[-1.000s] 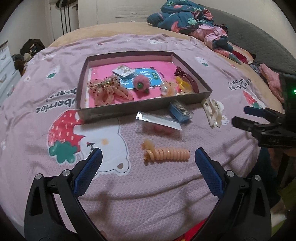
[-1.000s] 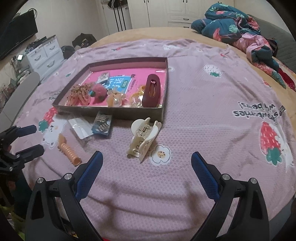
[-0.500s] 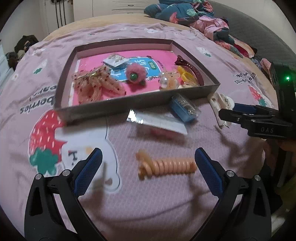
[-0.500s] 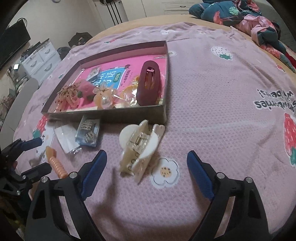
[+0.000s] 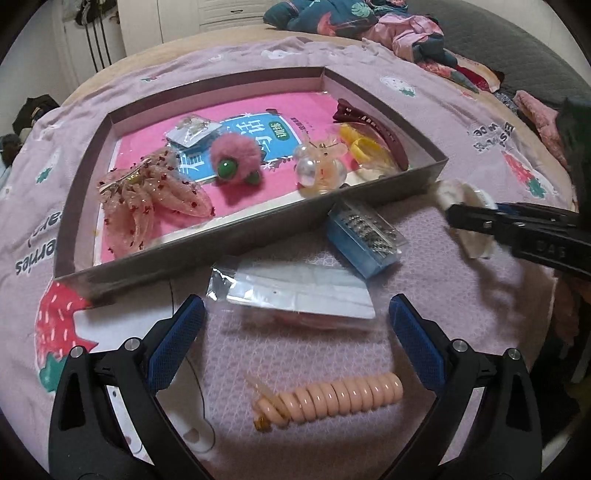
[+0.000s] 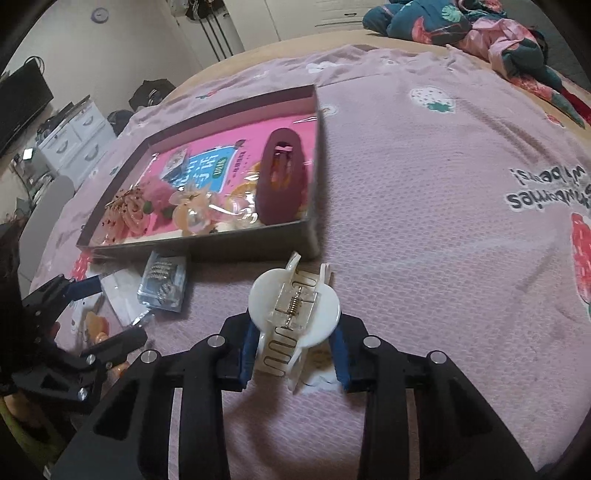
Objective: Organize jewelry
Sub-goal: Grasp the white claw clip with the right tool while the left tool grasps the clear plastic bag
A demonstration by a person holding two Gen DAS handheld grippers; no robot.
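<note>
A grey tray [image 5: 258, 229] with a pink lining lies on the bedspread and holds several hair pieces. In the right wrist view a white claw clip [image 6: 295, 306] sits just in front of the tray [image 6: 251, 240]. My right gripper [image 6: 293, 347] is closing on the clip, and its blue pads [image 6: 248, 347] touch both sides. The left wrist view shows that clip [image 5: 465, 199] at the right gripper [image 5: 454, 214]. My left gripper [image 5: 295, 310] stands open above the bedspread. A peach spiral hair tie [image 5: 325, 402] lies low between its fingers, untouched.
A blue box of metal clips [image 5: 362, 236] and a clear plastic packet [image 5: 295, 291] lie before the tray's front wall. Inside are a pink bow [image 5: 147, 195], a pink pompom [image 5: 232, 162] and a maroon clip [image 6: 282, 177]. Crumpled clothes [image 6: 498, 33] lie far back.
My right gripper has dropped onto the white claw clip and its jaws have come in from wide open. My left gripper has moved forward and down over the spiral tie.
</note>
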